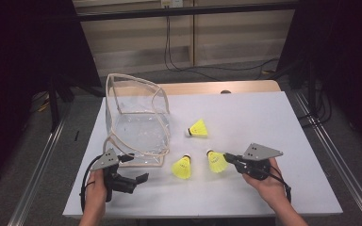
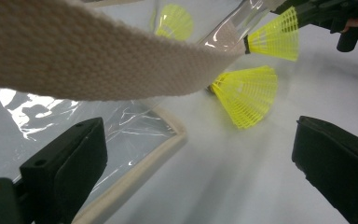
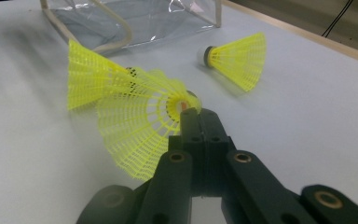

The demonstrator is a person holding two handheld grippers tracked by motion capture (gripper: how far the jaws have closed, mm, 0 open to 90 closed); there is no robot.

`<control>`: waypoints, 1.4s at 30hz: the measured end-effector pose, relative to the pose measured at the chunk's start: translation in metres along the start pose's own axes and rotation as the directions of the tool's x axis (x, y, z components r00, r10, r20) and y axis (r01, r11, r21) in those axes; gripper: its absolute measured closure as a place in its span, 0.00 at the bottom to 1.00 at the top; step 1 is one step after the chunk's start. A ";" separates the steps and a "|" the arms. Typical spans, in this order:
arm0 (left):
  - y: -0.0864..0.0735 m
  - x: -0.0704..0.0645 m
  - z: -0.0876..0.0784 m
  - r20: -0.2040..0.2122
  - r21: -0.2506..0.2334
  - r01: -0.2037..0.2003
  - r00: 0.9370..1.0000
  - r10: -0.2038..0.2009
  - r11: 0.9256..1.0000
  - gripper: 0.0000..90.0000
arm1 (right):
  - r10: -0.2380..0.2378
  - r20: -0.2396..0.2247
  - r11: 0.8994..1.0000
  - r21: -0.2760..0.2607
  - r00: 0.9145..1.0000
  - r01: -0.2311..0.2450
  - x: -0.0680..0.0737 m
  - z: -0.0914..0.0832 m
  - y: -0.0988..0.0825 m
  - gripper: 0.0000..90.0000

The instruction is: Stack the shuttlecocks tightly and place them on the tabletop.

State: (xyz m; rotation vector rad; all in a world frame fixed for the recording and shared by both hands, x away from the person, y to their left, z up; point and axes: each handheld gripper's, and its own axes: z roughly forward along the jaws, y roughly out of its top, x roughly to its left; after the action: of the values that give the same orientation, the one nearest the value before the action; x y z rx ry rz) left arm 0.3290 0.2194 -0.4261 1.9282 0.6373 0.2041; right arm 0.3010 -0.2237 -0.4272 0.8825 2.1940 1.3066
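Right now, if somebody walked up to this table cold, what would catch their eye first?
Probably the three yellow shuttlecocks on the white table: one lying alone toward the middle, one just in front of the bag, and one pinched at its rim by the right gripper. Next, the clear plastic bag with cream webbing trim standing open at the left, the left gripper open beside its handle.

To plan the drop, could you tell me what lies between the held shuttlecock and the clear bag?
In the high view, another yellow shuttlecock lies between the held shuttlecock and clear bag.
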 end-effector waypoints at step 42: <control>0.000 0.000 0.000 0.004 -0.008 0.006 1.000 -0.006 1.000 0.04 | 0.000 0.098 1.000 -0.021 0.995 0.002 -0.034 0.003 0.016 1.00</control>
State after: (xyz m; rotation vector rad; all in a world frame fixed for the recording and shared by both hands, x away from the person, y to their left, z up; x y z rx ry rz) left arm 0.3290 0.2199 -0.4258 1.9183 0.6389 0.1988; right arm 0.3318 -0.2408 -0.4123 0.9178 2.1017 1.2562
